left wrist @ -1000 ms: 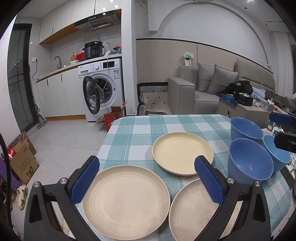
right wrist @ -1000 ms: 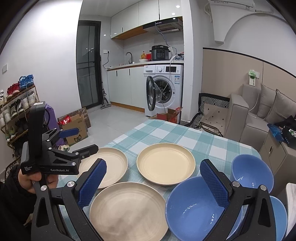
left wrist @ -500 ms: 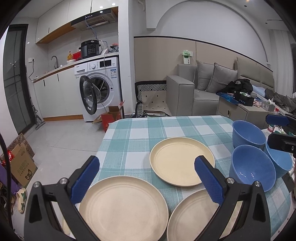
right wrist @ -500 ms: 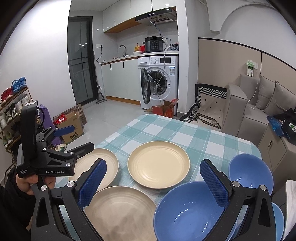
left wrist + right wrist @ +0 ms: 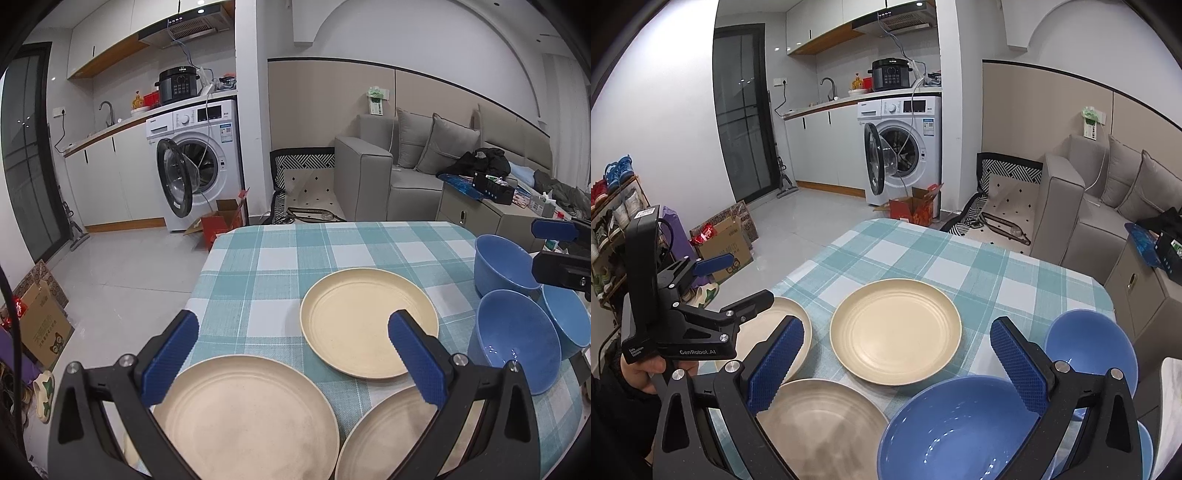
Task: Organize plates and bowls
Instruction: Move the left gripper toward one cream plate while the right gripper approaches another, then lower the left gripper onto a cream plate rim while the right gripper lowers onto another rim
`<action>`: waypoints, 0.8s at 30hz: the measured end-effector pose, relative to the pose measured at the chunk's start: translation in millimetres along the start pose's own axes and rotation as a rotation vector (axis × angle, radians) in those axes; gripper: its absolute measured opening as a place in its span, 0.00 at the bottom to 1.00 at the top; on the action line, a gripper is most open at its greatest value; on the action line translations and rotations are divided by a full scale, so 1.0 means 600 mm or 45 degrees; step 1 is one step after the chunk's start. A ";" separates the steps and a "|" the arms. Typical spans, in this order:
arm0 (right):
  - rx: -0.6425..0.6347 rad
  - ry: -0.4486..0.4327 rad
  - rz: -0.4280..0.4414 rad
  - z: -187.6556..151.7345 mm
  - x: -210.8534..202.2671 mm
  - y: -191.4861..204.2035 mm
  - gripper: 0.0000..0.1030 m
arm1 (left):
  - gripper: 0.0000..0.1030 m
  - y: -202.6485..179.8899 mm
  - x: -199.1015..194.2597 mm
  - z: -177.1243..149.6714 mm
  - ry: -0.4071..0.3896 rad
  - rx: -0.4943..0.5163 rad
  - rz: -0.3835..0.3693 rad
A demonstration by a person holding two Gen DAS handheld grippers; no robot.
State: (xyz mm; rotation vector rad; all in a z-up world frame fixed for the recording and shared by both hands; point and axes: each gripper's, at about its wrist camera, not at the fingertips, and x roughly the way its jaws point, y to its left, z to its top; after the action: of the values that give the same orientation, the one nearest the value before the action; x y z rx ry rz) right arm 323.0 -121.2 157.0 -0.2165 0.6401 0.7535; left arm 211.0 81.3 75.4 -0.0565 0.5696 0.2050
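L gripper [image 5: 293, 354] & R gripper [image 5: 897, 360] both jaws apart, empty, above checked tablecloth [image 5: 295, 254] w/ 3 cream plates [image 5: 369, 325] lying separate, 3 blue bowls [image 5: 960, 432] clustered at R edge; washing machine [image 5: 199, 158] & sofa [image 5: 399, 162] beyond.

The far half of the table [image 5: 332, 243] is bare cloth. Three plates [image 5: 369, 332] and three bowls [image 5: 513, 347] crowd the near half.

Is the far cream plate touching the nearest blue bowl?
Apart. In the left wrist view a strip of checked tablecloth shows between the far cream plate and the nearest blue bowl.
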 end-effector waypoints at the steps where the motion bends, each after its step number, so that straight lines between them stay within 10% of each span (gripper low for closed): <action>1: 0.001 0.007 0.002 0.000 0.002 -0.001 1.00 | 1.00 0.000 0.003 0.000 0.005 -0.001 -0.002; 24: 0.062 0.160 -0.018 0.033 0.095 -0.051 1.00 | 1.00 -0.018 0.072 0.024 0.082 0.043 -0.019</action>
State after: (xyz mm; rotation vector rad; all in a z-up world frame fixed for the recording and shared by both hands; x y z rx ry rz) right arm 385.0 -102.9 136.4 -0.2244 0.7742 0.7135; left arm 256.1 80.2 64.2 -0.0349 0.6362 0.1799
